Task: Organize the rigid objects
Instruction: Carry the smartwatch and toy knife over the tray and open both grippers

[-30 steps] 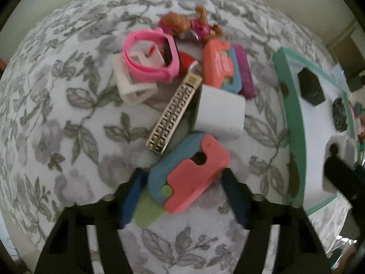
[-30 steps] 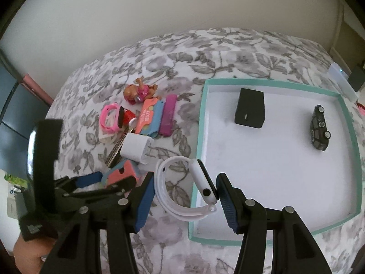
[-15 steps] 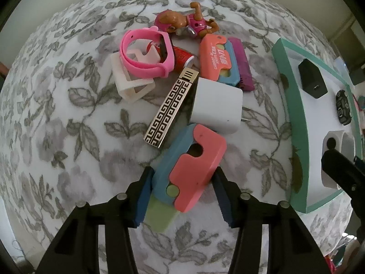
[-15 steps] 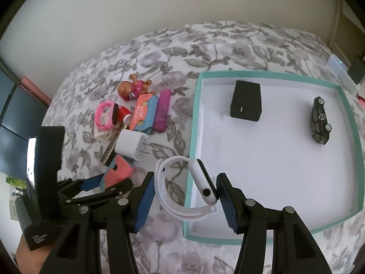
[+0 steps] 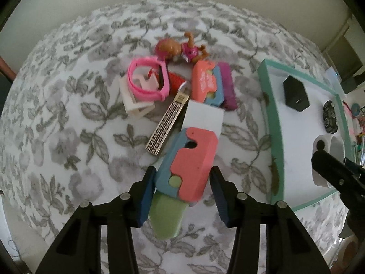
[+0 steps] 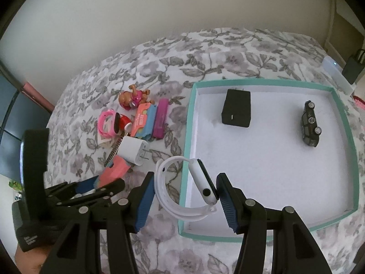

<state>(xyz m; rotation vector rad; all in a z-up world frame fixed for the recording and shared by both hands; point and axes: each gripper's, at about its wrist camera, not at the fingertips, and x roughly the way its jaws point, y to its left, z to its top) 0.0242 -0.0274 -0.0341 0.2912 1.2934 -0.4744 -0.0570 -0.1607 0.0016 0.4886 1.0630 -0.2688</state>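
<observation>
Left gripper (image 5: 181, 196) clamps the coral-blue toy knife (image 5: 186, 166); long axis runs forward, green blade (image 5: 166, 217) pointing rearward. Right gripper (image 6: 183, 199) grips the white watch (image 6: 196, 187).

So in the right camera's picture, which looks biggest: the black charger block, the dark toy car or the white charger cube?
1. Black square charger block.
2. White charger cube, unsure: it lies nearer the camera.
3. Dark toy car, long but narrow; close to the cube.
</observation>
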